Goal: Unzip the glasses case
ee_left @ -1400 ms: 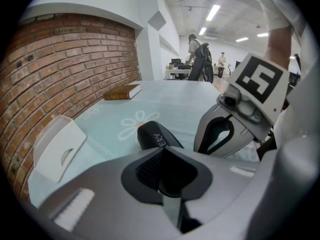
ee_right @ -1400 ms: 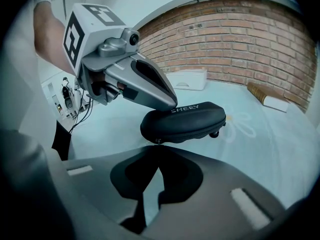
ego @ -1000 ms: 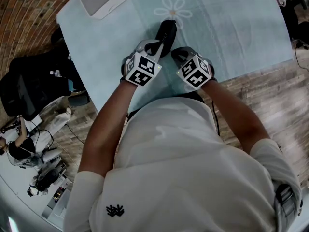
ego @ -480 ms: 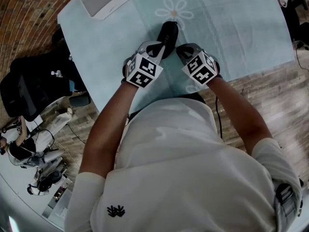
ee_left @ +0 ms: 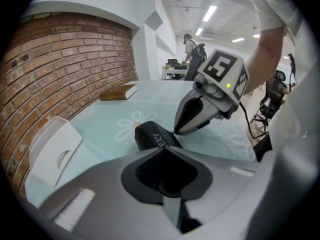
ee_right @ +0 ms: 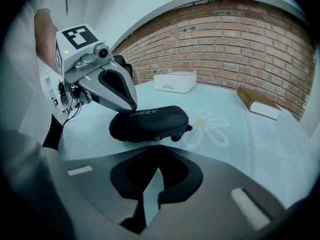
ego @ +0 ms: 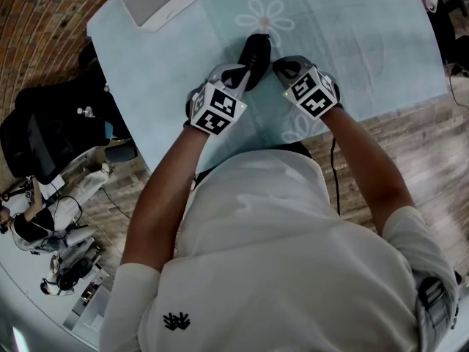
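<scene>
Our right tongs (ee_right: 157,145) are pinched together on what looks like the zip pull (ee_right: 157,140) at the side of the glasses case (ee_right: 149,123). Our left tongs (ee_left: 164,150) are closed, tips pressing the case's near end onto the table (ego: 366,35). The case looks shut, so we judge most of the unzipping remains.

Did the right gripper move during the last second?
Yes. In the head view the right gripper has moved rightward and away from the person, uncovering the nearer daisy print.
</scene>
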A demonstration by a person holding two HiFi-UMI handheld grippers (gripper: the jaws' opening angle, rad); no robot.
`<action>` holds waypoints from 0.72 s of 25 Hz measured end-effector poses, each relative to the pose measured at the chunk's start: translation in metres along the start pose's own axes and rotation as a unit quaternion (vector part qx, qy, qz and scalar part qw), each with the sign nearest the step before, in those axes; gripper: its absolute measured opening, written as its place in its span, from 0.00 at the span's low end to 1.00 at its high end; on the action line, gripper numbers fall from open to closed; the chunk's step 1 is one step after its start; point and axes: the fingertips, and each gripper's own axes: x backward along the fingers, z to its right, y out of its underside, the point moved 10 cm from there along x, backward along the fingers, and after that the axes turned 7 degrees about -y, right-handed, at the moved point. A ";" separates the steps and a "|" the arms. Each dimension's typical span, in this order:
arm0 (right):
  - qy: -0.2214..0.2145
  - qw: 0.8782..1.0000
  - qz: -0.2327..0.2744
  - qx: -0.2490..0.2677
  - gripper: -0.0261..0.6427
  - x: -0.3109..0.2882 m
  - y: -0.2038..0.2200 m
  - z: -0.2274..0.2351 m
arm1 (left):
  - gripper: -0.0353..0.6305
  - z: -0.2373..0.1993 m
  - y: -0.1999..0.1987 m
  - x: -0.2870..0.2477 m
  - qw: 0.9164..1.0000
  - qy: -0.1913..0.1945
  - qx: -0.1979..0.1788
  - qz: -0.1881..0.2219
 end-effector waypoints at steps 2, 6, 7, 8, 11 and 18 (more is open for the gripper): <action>0.003 1.000 0.001 0.008 0.04 0.003 -0.005 0.005 | 0.13 0.001 0.000 0.000 1.000 0.000 0.001 0.000; 0.001 1.000 -0.002 0.014 0.04 0.002 -0.005 0.014 | 0.13 0.000 -0.001 0.000 1.000 0.000 0.002 -0.001; 0.000 1.000 -0.002 0.016 0.04 0.003 -0.006 0.015 | 0.13 0.000 -0.001 0.000 1.000 0.001 0.002 -0.002; 0.000 1.000 -0.002 0.019 0.04 0.004 -0.008 0.017 | 0.13 0.000 -0.001 -0.001 1.000 0.001 0.002 -0.002; -0.003 1.000 -0.004 0.021 0.04 0.003 -0.006 0.021 | 0.13 0.001 -0.001 -0.001 1.000 0.002 0.001 -0.002; -0.006 0.999 -0.008 0.035 0.04 0.003 -0.012 0.033 | 0.13 0.000 0.001 -0.002 1.000 0.005 0.003 -0.005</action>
